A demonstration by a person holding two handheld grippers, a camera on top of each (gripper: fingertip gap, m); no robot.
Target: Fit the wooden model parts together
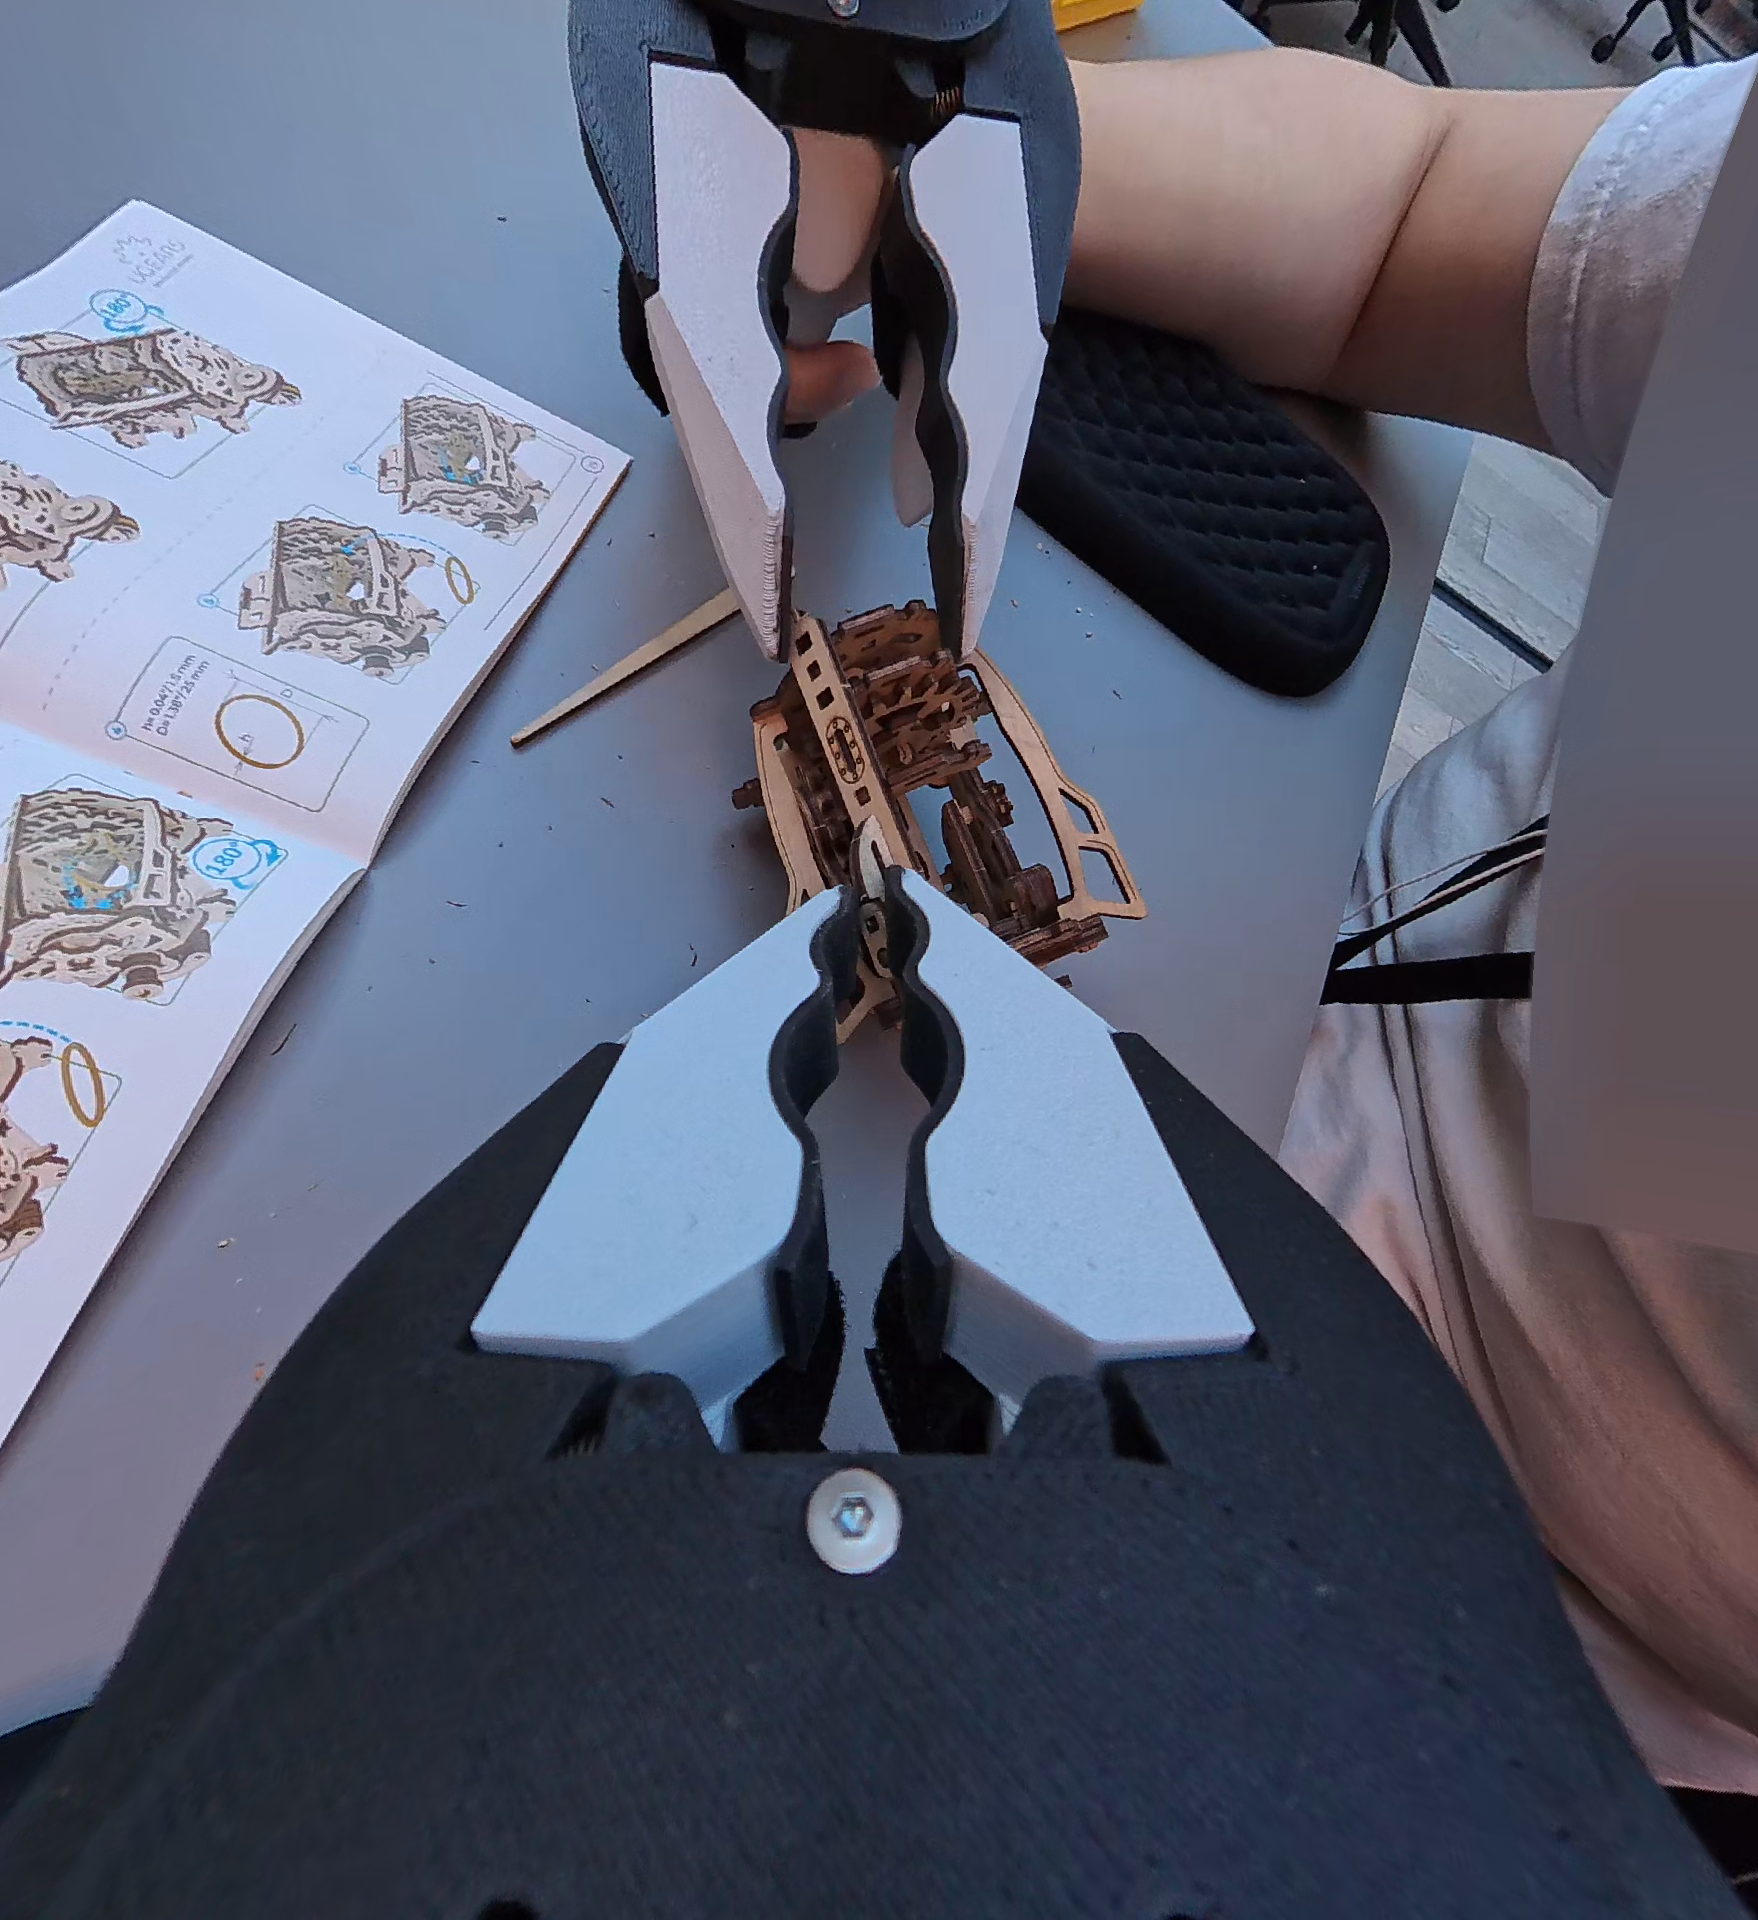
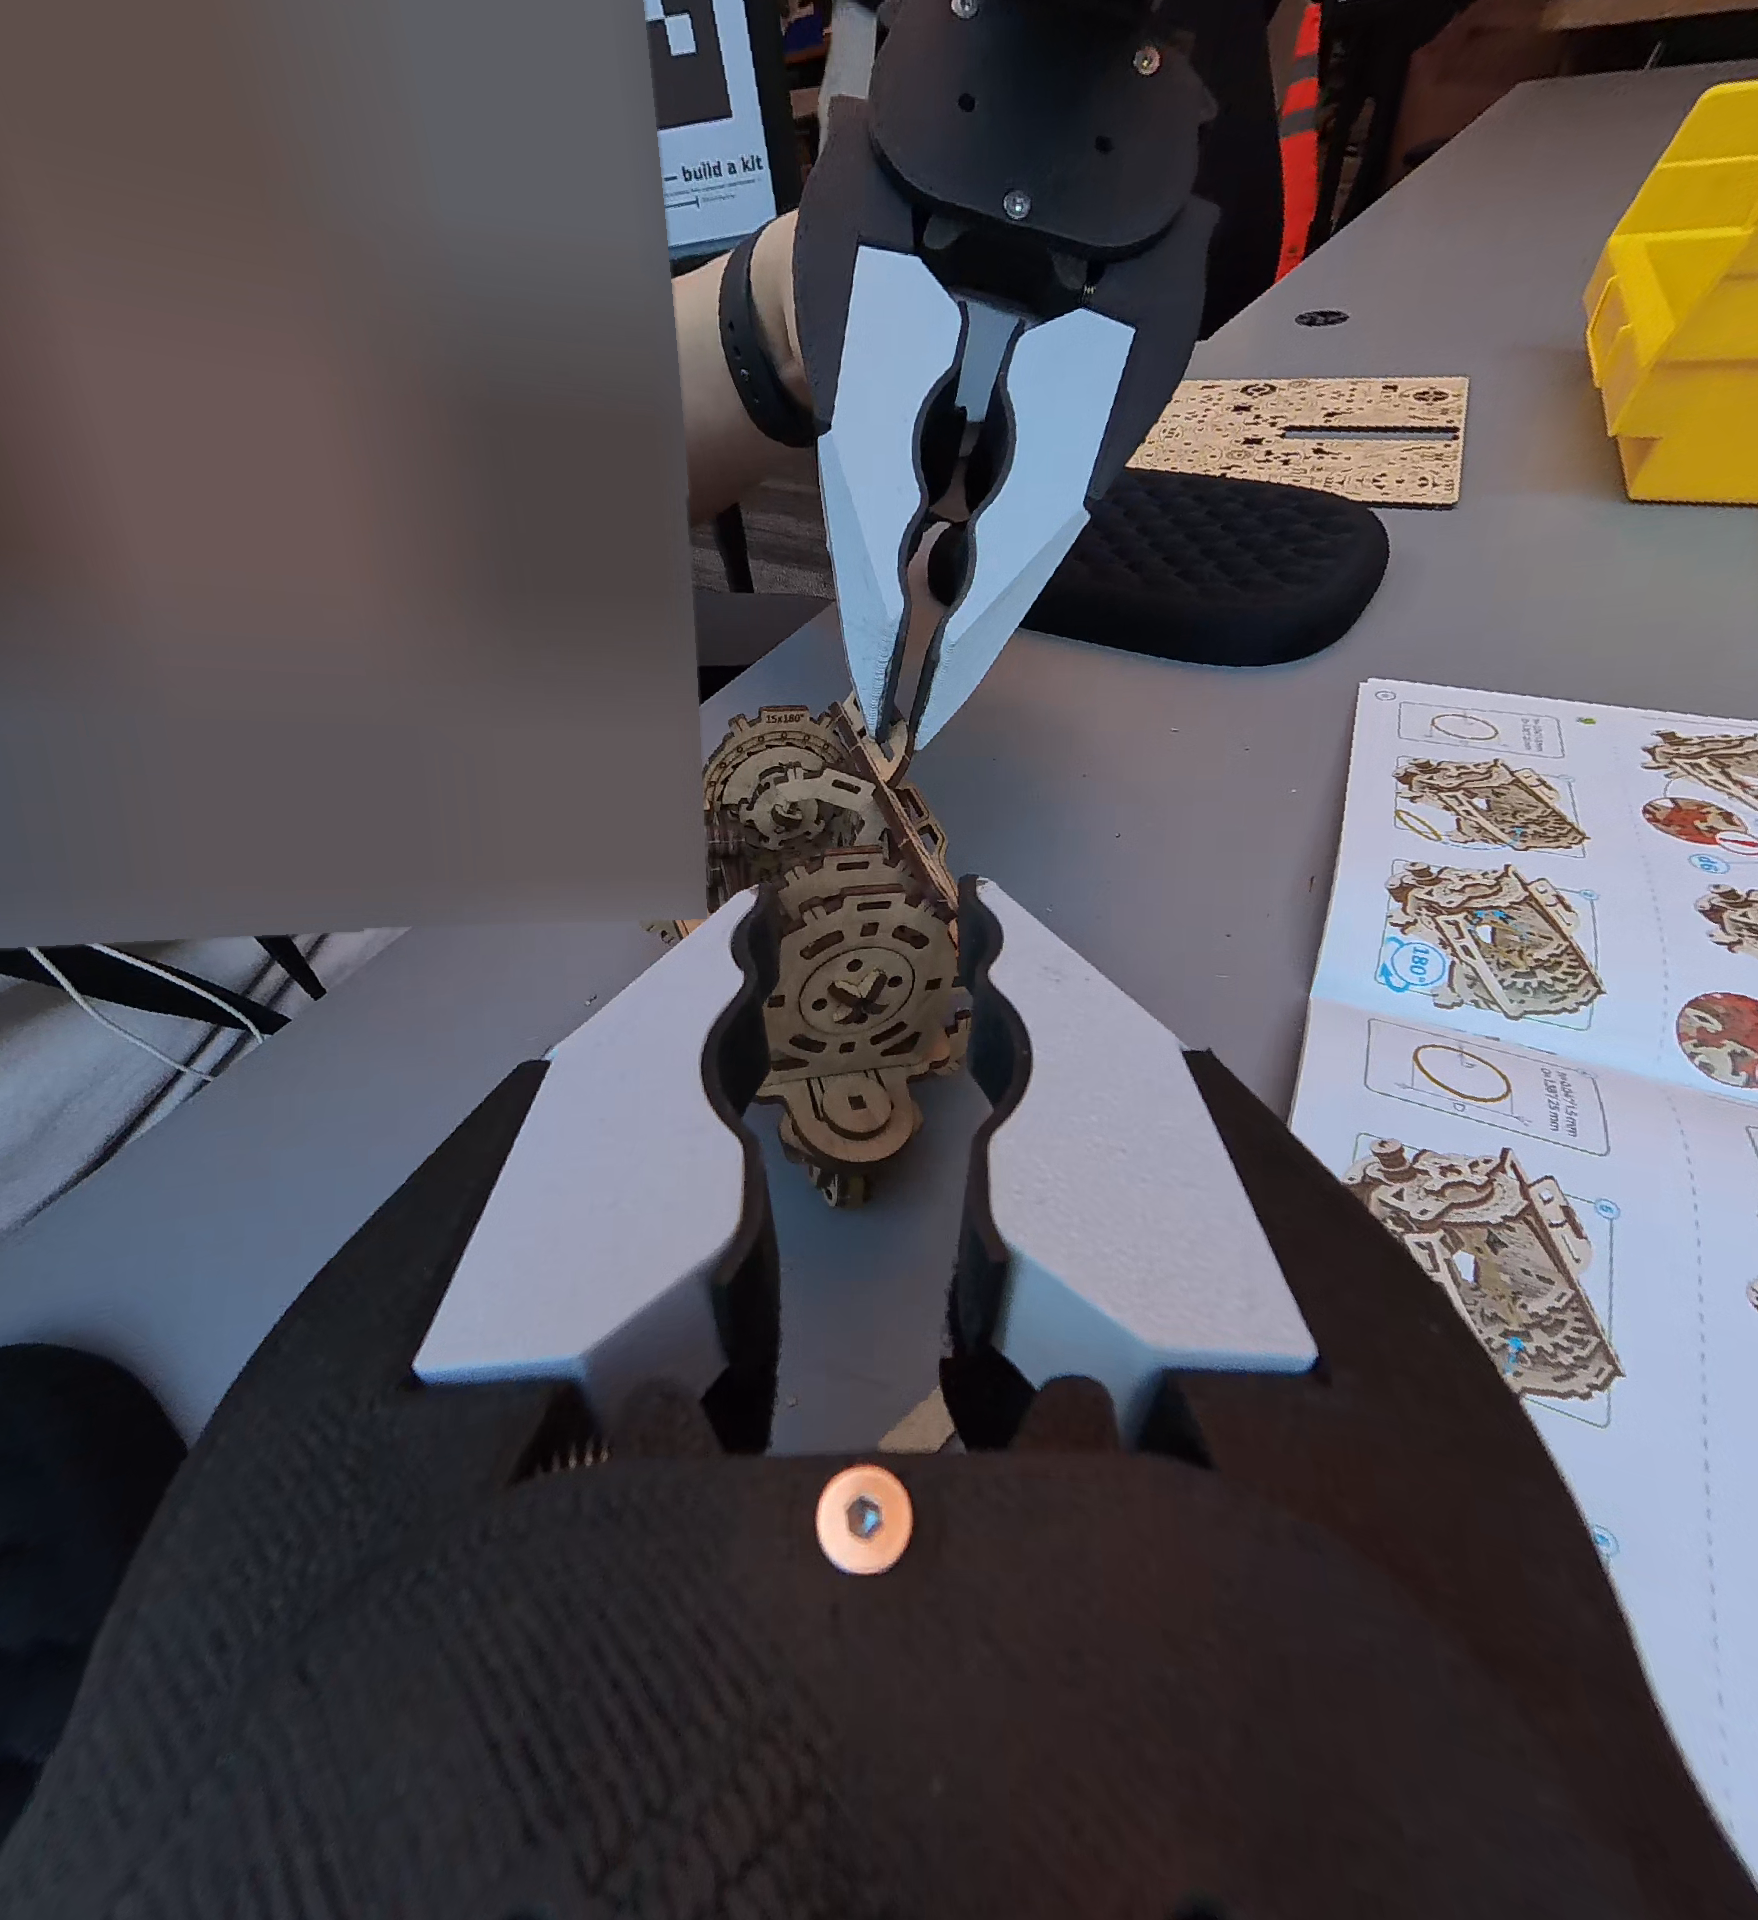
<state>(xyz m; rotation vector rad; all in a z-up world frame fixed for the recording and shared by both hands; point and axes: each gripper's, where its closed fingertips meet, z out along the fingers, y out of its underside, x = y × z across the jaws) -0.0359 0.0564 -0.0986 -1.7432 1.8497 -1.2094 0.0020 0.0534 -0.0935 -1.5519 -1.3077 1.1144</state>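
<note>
A wooden gear model (image 1: 906,748) lies on the grey table (image 1: 501,935). My left gripper (image 1: 870,894) is shut on a thin wooden tab (image 1: 870,857) at the model's near end. My right gripper (image 1: 870,644) comes in from the far side, its fingers on either side of the model's other end. In the right wrist view, my right gripper (image 2: 864,899) clasps the round gear end of the model (image 2: 854,997). The left gripper (image 2: 896,743) points down from above and pinches the tab (image 2: 890,758) on the far end.
An open instruction booklet (image 1: 179,623) lies beside the model and also shows in the right wrist view (image 2: 1581,1039). A black wrist pad (image 1: 1218,520), a wooden stick (image 1: 626,675), a wooden parts sheet (image 2: 1311,436) and a yellow bin (image 2: 1737,291) are around. The table edge and the person's torso are close by. Some 5 cm of space lies between my two pairs of fingers. From the right gripper's tips to the wooden stick (image 1: 626,675) is close to 8 cm.
</note>
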